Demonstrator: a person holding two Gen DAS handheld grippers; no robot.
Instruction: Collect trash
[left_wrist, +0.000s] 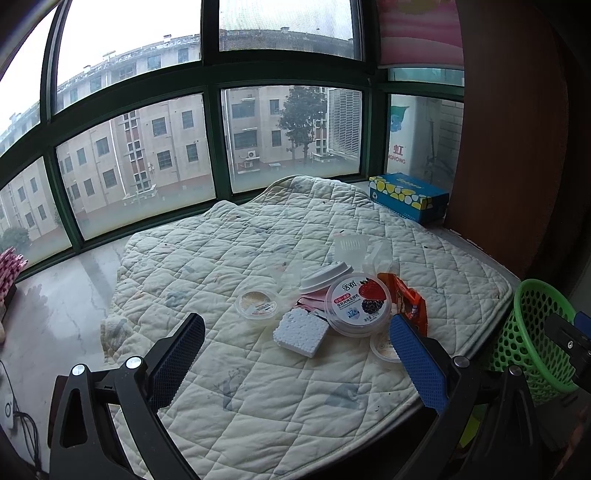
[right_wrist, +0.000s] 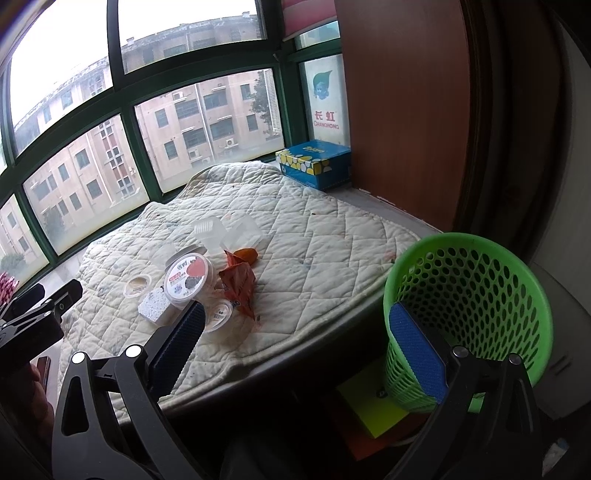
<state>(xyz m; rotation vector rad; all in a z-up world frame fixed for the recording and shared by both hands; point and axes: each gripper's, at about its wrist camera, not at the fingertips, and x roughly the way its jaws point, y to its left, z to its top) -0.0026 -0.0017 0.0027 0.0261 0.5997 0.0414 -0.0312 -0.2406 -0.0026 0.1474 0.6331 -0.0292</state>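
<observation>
Both tools wide open, holding nothing; trash pile (left_wrist: 332, 306) just ahead of left tool (left_wrist: 295, 358), basket (right_wrist: 469, 314) by right tool (right_wrist: 295, 347).

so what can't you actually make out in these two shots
- Green perforated plastic basket: its bottom is hidden by its own wall in the right wrist view, and the frame edge cuts it off in the left.
- Round yoghurt tub: small print unreadable.
- Small clear lidded cup: half hidden behind the left gripper finger.

One green basket (right_wrist: 469, 295), one tissue box (left_wrist: 408, 195), two small sauce cups (left_wrist: 256, 303) (left_wrist: 384, 347), one yogurt tub (left_wrist: 358, 304), one foam block (left_wrist: 301, 332).
</observation>
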